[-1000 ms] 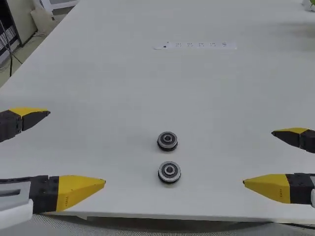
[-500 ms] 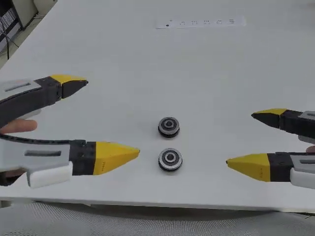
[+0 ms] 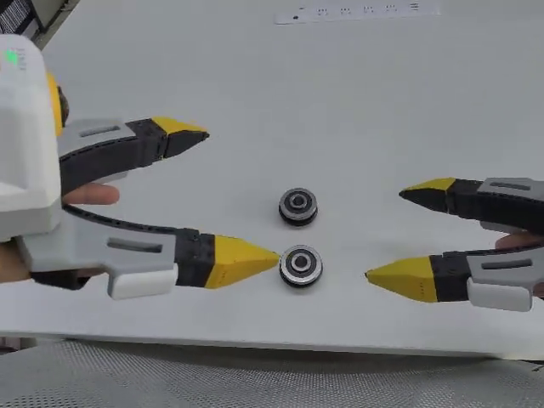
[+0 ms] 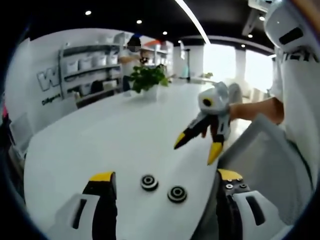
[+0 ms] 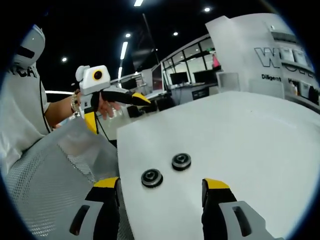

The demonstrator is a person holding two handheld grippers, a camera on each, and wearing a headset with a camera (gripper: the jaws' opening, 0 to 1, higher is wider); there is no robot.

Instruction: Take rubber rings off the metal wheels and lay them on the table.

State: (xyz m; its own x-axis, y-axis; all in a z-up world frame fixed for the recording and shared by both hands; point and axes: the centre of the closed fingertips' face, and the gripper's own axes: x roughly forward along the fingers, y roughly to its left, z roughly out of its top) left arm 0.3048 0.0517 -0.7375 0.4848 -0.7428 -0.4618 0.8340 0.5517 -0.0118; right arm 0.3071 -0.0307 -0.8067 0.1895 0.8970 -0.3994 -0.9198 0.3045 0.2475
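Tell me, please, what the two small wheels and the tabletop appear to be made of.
The near wheel and far wheel look like metal: bright, glossy silver faces that catch light. The black band around each is dull, probably rubber. The table is smooth, even white, perhaps laminate or painted board; I cannot tell which.

Near wheel (image 3: pixel 301 265), far wheel (image 3: pixel 298 206) (both flat)

Smooth matt white desk (image 3: pixel 382 127). Two small round metal wheels (image 3: pixel 301 265), shiny silver hubs, wearing dull black rubber rings (image 3: pixel 298 219).
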